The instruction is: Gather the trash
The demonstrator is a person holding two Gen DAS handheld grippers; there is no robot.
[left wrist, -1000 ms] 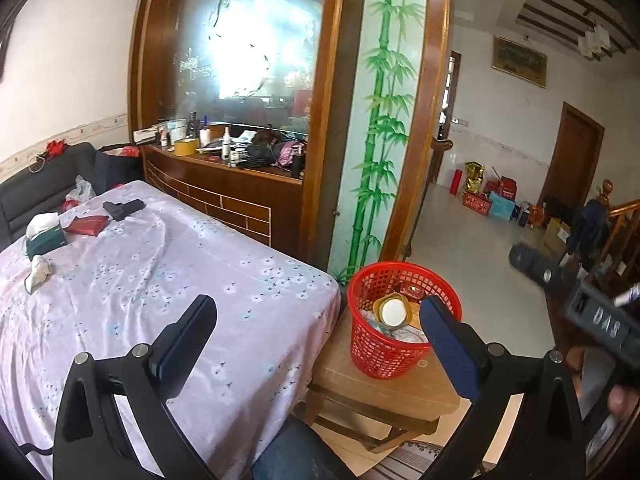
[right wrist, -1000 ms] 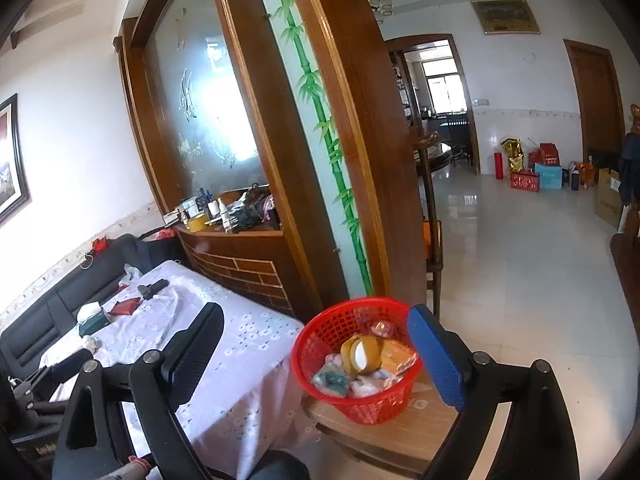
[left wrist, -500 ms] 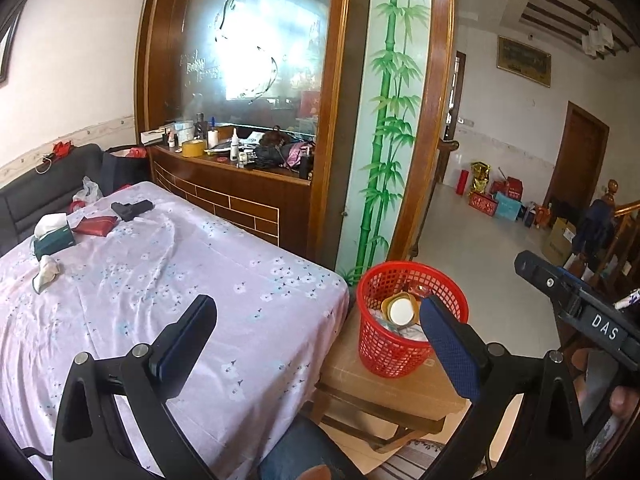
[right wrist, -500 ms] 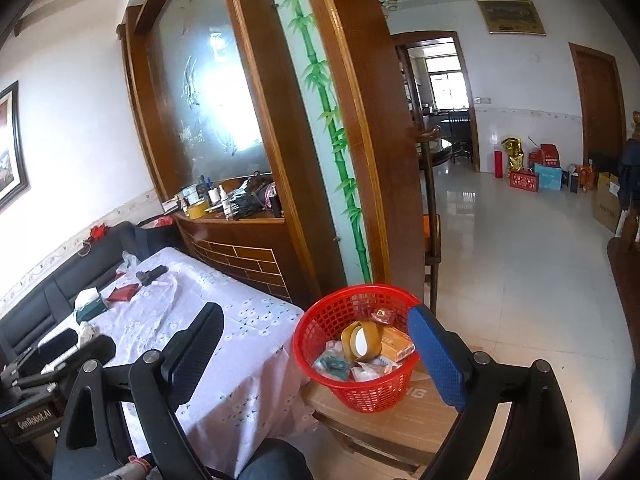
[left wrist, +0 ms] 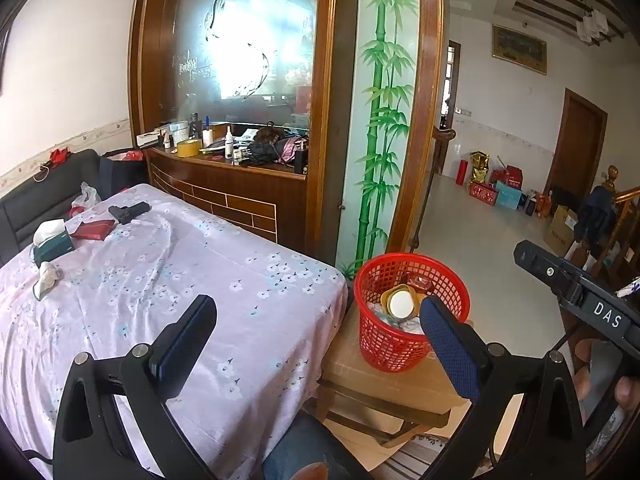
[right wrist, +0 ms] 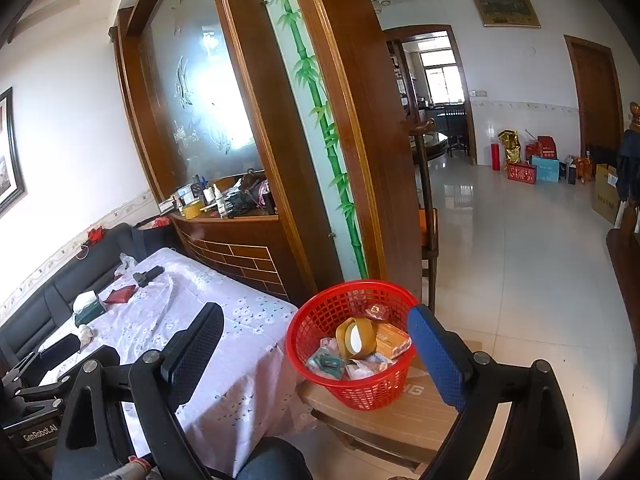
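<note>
"DAS" on right gripper (left wrist: 576, 300); "GenRobot.AI" on left gripper (right wrist: 40, 432)

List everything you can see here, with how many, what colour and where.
basket: one, red, on a cardboard box beside the table
tape roll: one, tan, in the basket
orange packet: one, in the basket
cardboard box: one, brown, on a wooden stool
tablecloth: one, lilac with flowers, over the table
tissue box: one, dark green, far end of the table
red wallet: one, beside the tissue box
crumpled tissue: one, white, on the table
left gripper: open, holding nothing
right gripper: open, holding nothing
</note>
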